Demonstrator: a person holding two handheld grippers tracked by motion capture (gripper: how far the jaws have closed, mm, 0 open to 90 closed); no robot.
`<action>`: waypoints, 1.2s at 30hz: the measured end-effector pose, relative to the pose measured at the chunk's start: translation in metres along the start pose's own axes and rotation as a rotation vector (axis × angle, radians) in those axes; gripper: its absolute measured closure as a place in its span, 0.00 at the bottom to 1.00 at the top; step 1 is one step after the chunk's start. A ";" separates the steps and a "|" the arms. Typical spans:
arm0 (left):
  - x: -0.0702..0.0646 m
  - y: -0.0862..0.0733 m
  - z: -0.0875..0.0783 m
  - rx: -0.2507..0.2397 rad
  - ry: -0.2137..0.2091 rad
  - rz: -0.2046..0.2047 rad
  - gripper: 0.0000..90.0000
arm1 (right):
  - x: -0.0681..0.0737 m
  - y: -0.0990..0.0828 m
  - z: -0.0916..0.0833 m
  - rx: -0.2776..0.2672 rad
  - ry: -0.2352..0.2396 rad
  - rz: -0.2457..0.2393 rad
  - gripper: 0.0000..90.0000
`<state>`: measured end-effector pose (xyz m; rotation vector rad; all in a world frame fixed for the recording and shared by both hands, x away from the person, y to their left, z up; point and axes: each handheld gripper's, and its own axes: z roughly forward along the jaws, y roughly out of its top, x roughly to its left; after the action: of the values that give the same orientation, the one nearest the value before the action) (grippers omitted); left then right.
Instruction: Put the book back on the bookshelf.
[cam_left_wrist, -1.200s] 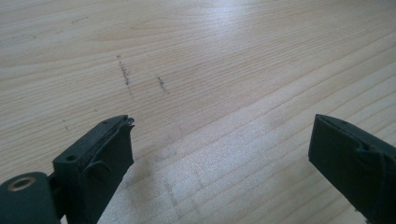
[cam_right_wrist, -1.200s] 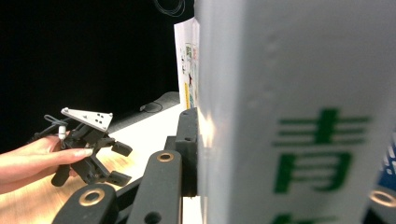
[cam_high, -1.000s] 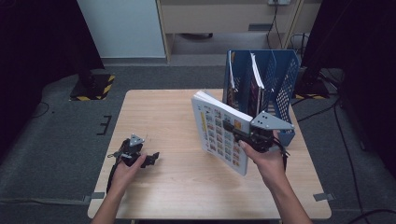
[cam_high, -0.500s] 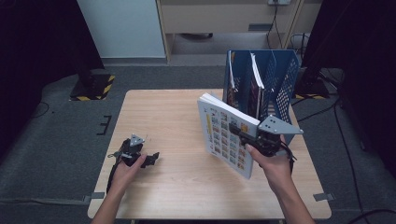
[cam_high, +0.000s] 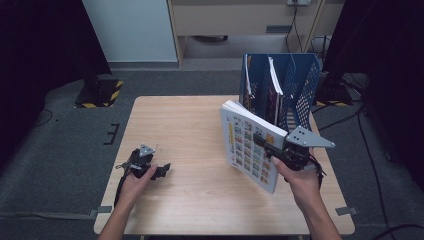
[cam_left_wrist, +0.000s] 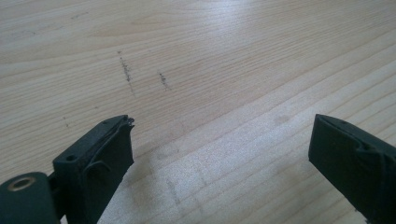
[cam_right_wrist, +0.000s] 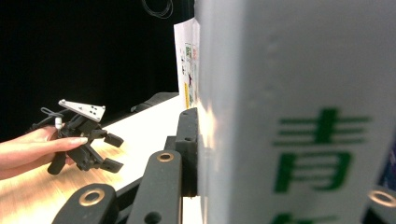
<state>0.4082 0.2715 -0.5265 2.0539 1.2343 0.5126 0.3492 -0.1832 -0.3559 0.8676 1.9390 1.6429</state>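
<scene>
Book (cam_high: 250, 146) handling is under way at the wooden table (cam_high: 190, 130). Starting at the left, the left gripper (cam_high: 161, 171) is resting low on the table near the front edge, with a hand (cam_high: 135, 179) wrapped around it; in the left gripper view its jaws are standing spread wide apart with nothing but bare wood grain between them. Moving right, the book is being held upright and tilted above the right half of the table, its colourful cover facing left. The right gripper (cam_high: 261, 142) is pinching the book near its lower right edge; in the right gripper view one black jaw is pressing flat against the cover (cam_right_wrist: 299, 116). Just behind the book, a blue file rack (cam_high: 300, 85) is standing at the table's far right corner, holding several upright volumes.
</scene>
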 end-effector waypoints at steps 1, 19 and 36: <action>0.000 0.000 0.000 -0.001 0.000 0.000 0.06 | -0.001 -0.001 -0.003 -0.001 -0.006 0.003 0.82; 0.001 -0.001 0.002 0.009 0.012 0.010 0.06 | -0.010 -0.008 -0.027 -0.010 -0.045 0.020 0.82; 0.006 -0.005 0.008 0.034 0.029 -0.003 0.05 | -0.014 -0.002 -0.046 -0.036 -0.076 0.017 0.82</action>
<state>0.4129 0.2758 -0.5354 2.0795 1.2705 0.5249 0.3266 -0.2253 -0.3504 0.9221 1.8504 1.6251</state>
